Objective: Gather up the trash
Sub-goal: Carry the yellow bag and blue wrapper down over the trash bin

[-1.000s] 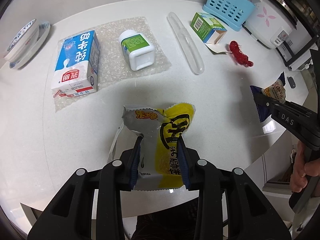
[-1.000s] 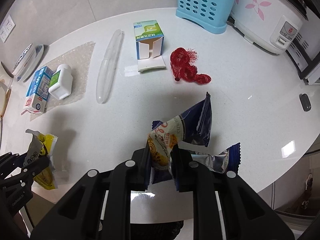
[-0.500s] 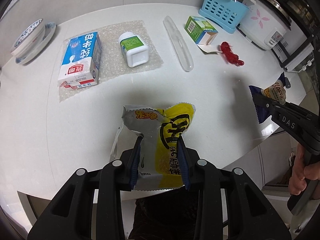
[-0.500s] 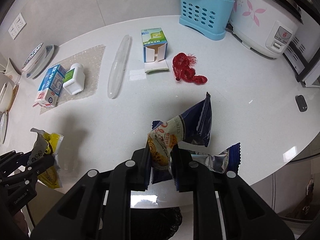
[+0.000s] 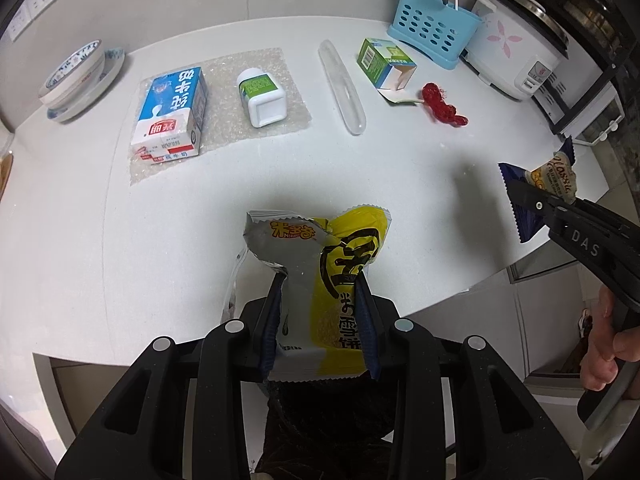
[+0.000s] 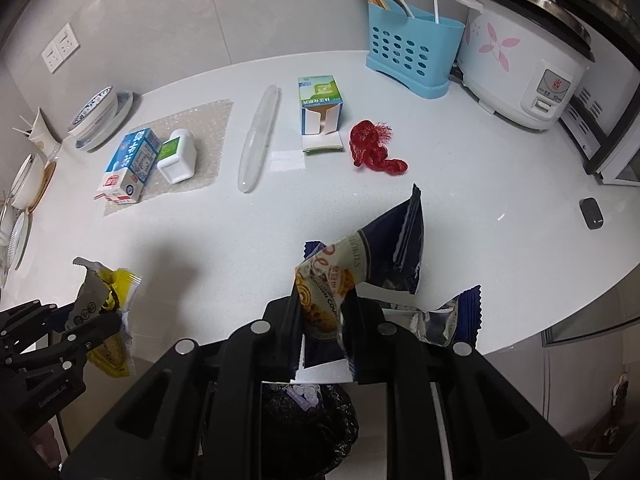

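Observation:
My left gripper (image 5: 320, 292) is shut on a yellow and silver snack wrapper (image 5: 320, 264), held above the counter's front edge; it also shows in the right wrist view (image 6: 104, 300). My right gripper (image 6: 322, 304) is shut on a dark blue cookie wrapper (image 6: 360, 264), which also shows in the left wrist view (image 5: 552, 180). A black bin bag (image 6: 304, 420) lies below the right gripper. On the white counter (image 5: 120, 220) lie a blue milk carton (image 5: 172, 112), a white bottle (image 5: 262, 96), a green box (image 5: 382, 62), a red net (image 5: 440, 104) and a clear tube (image 5: 342, 84).
A blue utensil basket (image 6: 408, 48) and a white rice cooker (image 6: 524, 68) stand at the back right. Stacked bowls (image 5: 76, 76) sit at the back left. A small black object (image 6: 591, 213) lies at the counter's right. A sheet of bubble wrap (image 5: 224, 80) lies under the carton and bottle.
Both grippers have pulled back and up from the counter with their wrappers still held. The counter items look farther away; the black bin bag now shows below.

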Motion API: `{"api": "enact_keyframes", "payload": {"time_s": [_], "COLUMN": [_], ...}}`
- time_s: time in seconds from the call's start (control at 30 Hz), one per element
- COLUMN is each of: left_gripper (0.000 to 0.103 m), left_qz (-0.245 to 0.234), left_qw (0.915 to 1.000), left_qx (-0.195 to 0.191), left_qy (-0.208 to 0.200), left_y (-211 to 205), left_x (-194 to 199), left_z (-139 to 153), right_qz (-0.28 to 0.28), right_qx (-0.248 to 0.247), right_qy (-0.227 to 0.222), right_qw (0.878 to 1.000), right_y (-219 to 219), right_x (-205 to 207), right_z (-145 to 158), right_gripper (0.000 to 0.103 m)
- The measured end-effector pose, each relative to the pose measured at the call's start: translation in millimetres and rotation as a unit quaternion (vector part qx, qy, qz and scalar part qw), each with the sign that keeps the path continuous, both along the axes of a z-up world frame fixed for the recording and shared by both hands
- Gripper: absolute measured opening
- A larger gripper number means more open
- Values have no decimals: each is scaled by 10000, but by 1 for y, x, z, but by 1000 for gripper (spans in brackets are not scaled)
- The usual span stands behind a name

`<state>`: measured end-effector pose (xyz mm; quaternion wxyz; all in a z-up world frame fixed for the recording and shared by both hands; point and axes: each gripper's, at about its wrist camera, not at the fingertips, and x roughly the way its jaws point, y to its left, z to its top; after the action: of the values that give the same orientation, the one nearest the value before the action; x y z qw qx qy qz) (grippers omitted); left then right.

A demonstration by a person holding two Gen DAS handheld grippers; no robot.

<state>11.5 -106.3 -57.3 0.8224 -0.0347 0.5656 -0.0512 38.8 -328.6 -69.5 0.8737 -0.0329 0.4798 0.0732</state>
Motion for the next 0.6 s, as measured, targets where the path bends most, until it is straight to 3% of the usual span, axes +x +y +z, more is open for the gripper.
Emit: {"api": "enact_keyframes", "payload": {"time_s": [0.6], "left_gripper": [32], "left_qz": [256], "left_qw": [9994], "left_qx": [-214], "left_qy": [-80], "left_y": [-7], "left_x": [-69], "left_z": [0], "right_qz": [340], "right_qx": [30], "right_qy": [-143], "right_qw": [9993], "right_y": [-8], "right_x": [-69], "right_z": [5], "right_gripper": [16]}}
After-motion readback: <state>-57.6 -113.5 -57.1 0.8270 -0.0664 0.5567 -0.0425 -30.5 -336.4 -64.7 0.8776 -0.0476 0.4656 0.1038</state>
